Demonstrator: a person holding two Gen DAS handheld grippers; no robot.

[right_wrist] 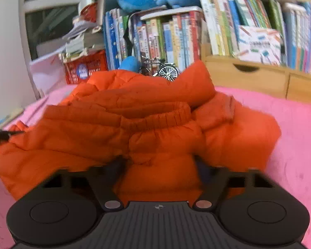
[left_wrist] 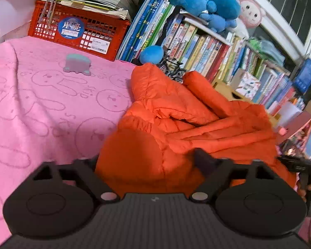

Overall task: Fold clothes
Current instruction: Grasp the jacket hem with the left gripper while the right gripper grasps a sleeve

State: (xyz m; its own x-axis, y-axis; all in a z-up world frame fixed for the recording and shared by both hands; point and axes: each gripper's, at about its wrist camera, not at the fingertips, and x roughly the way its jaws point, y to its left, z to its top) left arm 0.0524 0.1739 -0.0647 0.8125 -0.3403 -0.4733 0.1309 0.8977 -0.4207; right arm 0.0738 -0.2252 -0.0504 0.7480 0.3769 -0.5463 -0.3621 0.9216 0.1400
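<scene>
The orange puffer jacket is smooth quilted cloth with a ribbed elastic edge, the pink blanket is soft matt terry embossed with rabbits, the red crate is glossy plastic lattice, and the drawer box is pale wood.

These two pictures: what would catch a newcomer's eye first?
The bright orange puffer jacket, crumpled on a pink bunny-print blanket, dominates both views, with open black gripper fingers reaching into it. Behind it stand crowded rows of colourful books, topped by blue plush toys.
</scene>
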